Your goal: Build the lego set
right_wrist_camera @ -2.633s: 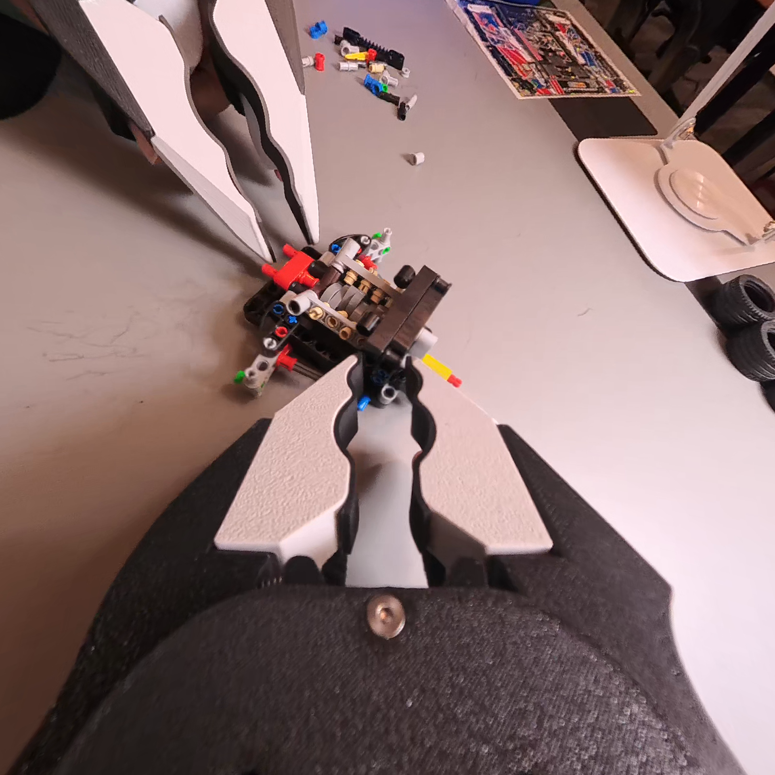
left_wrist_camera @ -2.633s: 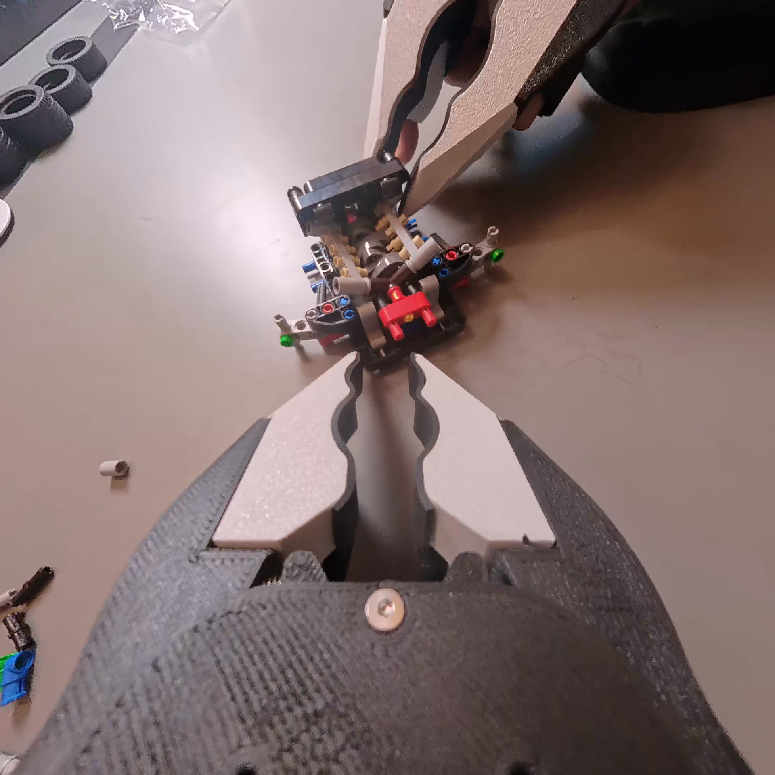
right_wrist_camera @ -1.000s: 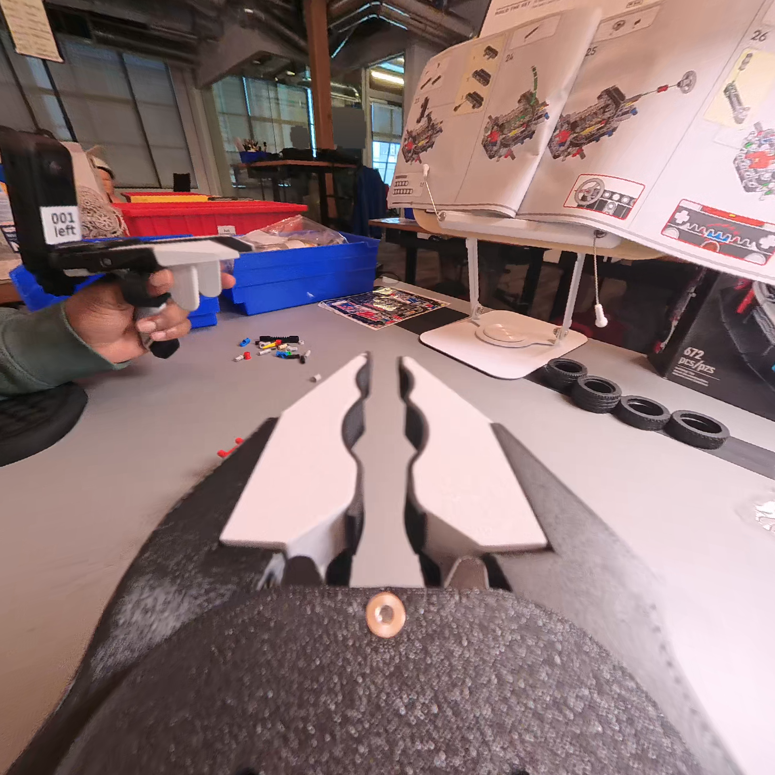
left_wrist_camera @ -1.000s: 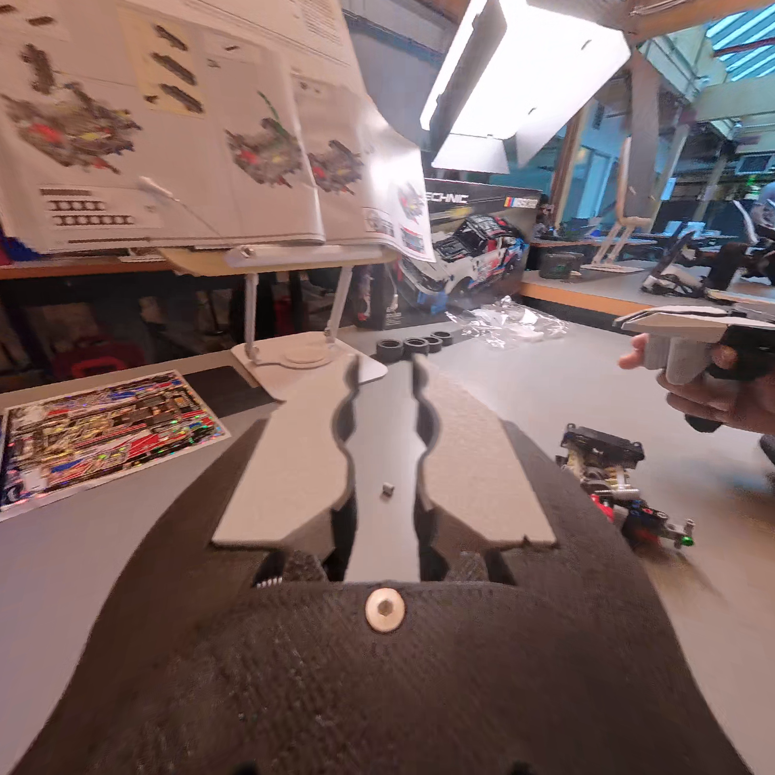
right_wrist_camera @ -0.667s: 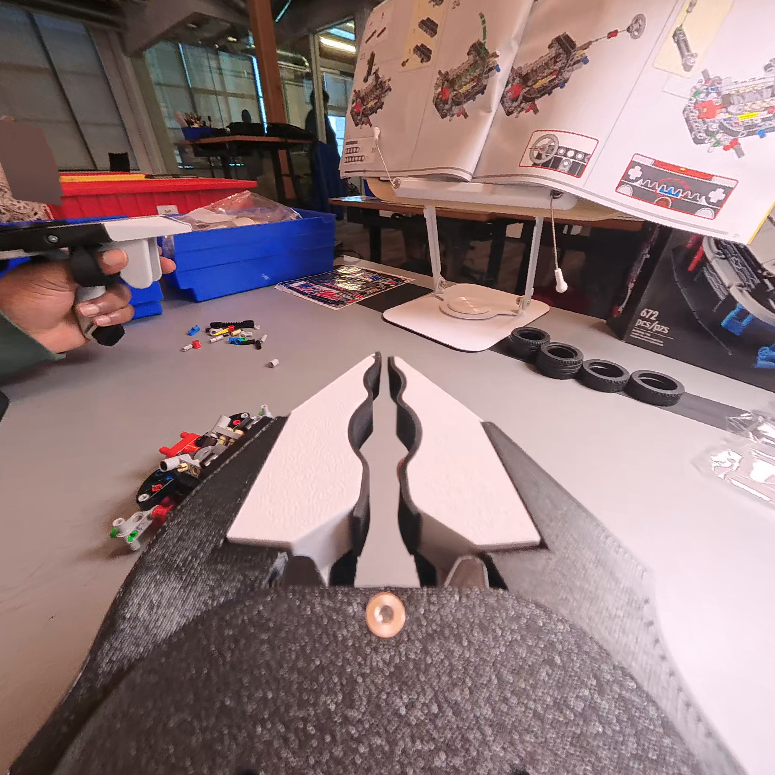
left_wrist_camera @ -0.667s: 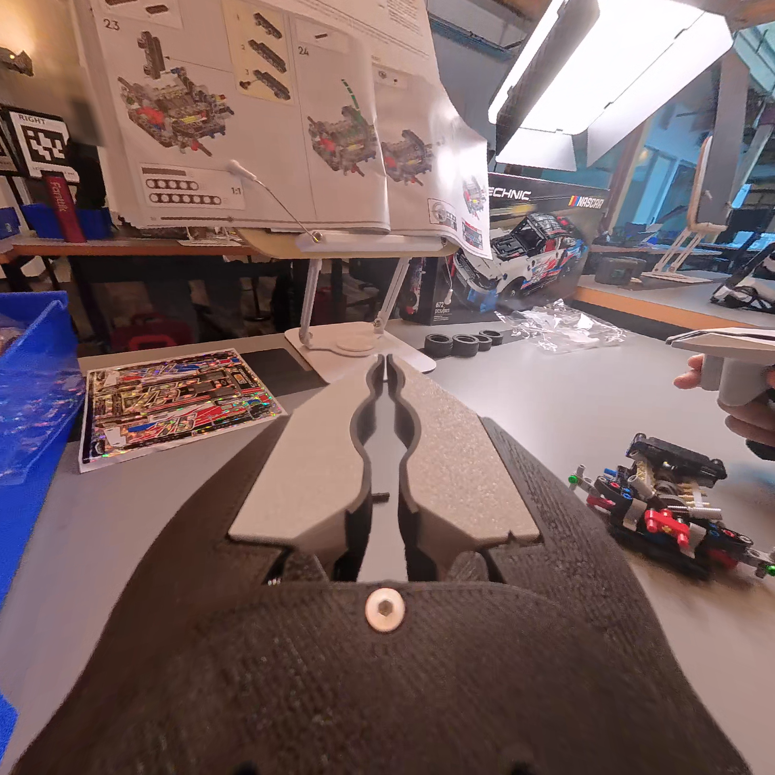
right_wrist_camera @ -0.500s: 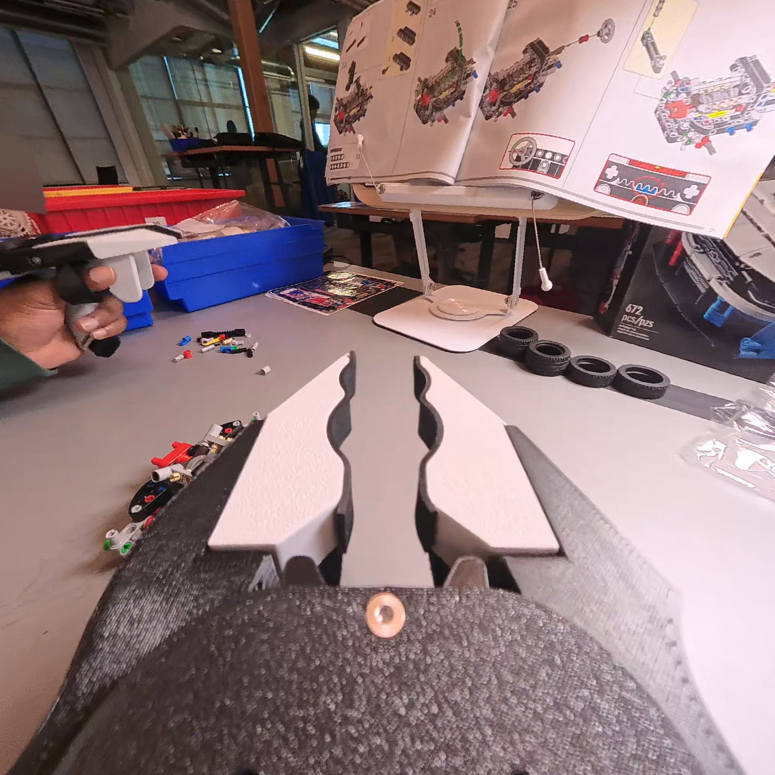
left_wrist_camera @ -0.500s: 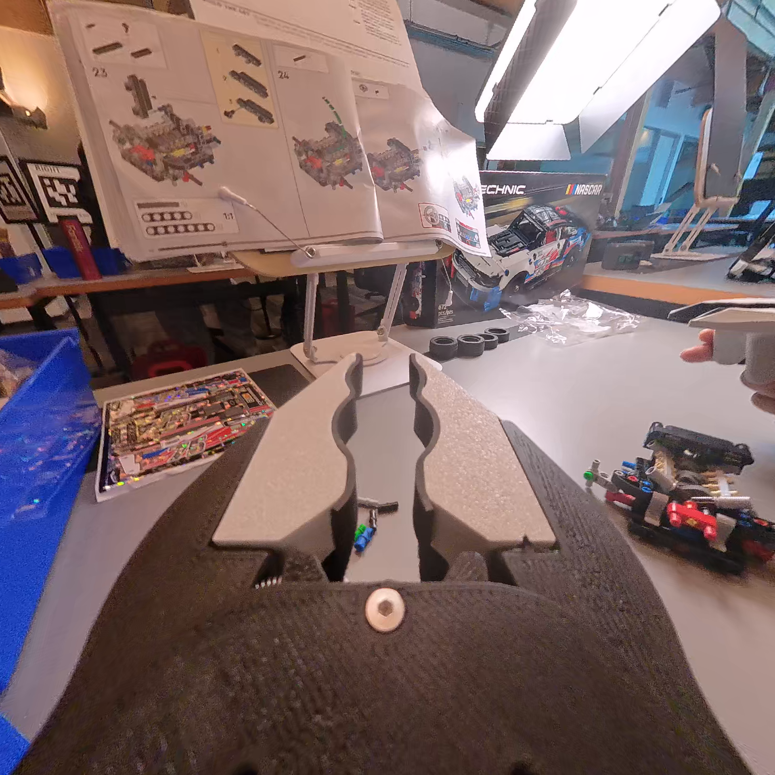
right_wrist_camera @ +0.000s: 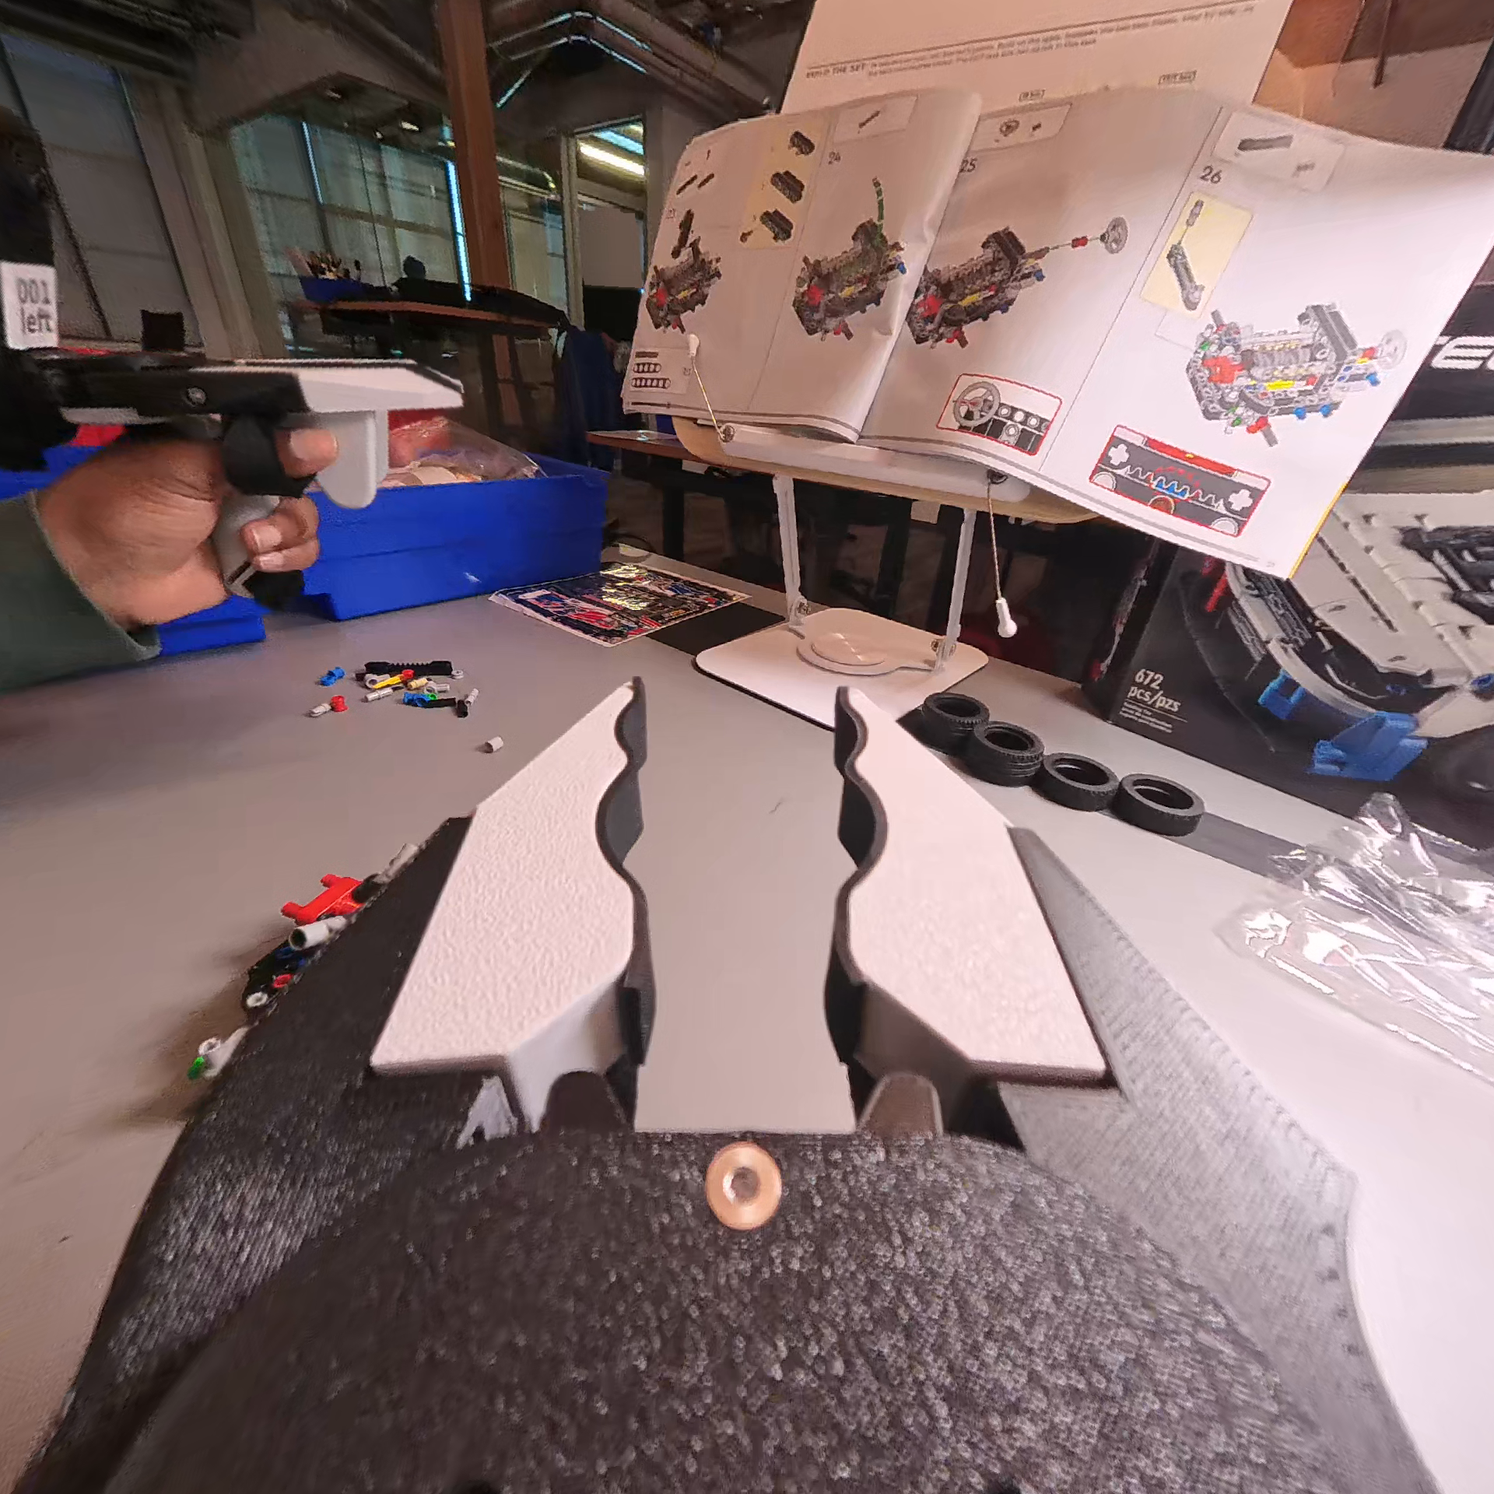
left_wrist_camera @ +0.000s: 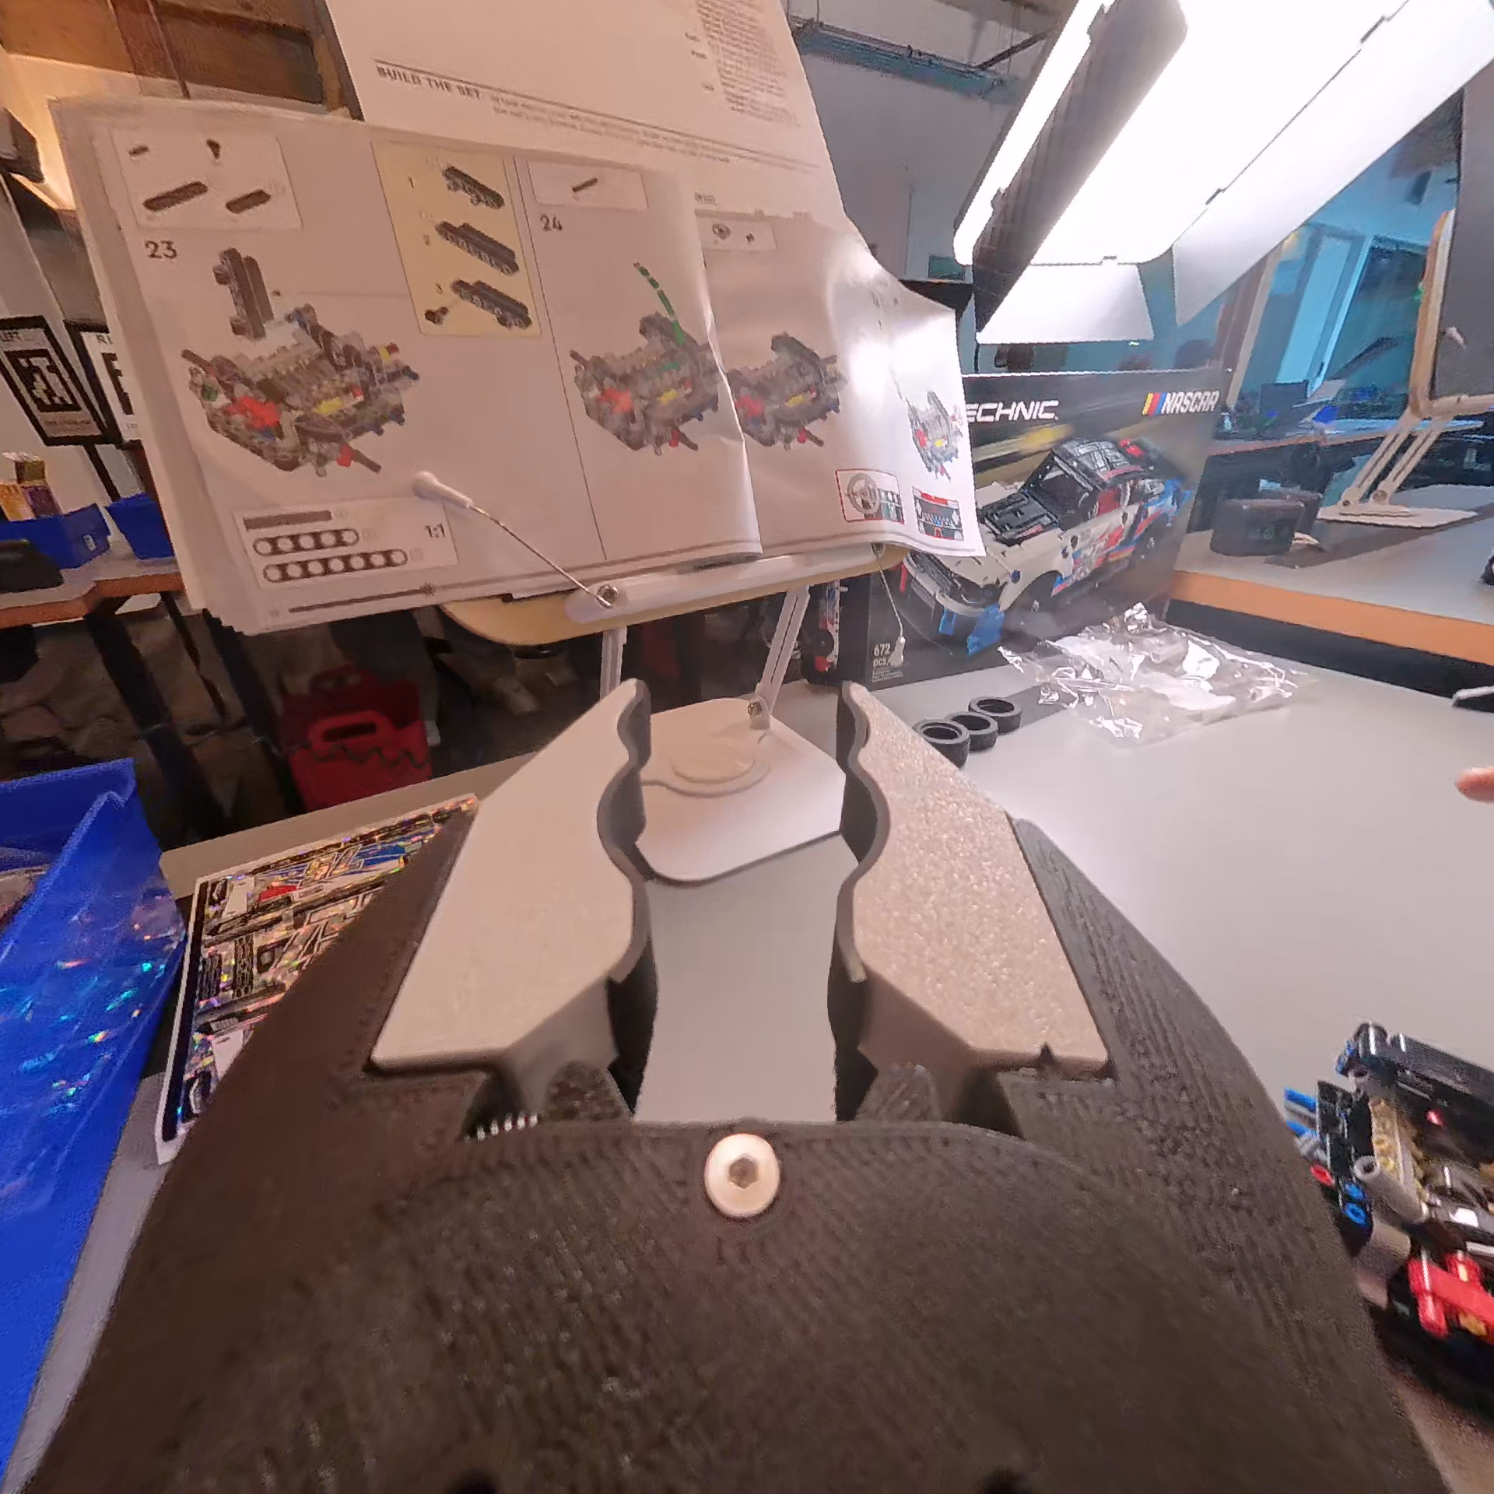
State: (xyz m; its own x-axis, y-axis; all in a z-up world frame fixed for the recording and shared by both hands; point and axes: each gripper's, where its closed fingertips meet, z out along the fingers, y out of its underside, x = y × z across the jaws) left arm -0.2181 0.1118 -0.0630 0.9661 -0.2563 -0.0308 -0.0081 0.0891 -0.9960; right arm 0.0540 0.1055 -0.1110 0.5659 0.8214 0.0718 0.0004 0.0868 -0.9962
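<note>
Both tongs, the left gripper and right gripper, gape wide and empty, facing the instruction booklet at upper frame; best to check the step, then choose from the loose pieces at left.

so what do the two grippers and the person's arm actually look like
Both match: the left gripper and right gripper each have two pale grey, grainy fingers with wavy dark inner pads, set in a black textured printed body with one screw at the centre. Seen side-on in the right wrist view, the left one has a grey pistol-style handle and a white sticker. The person wears a green sleeve.
</note>
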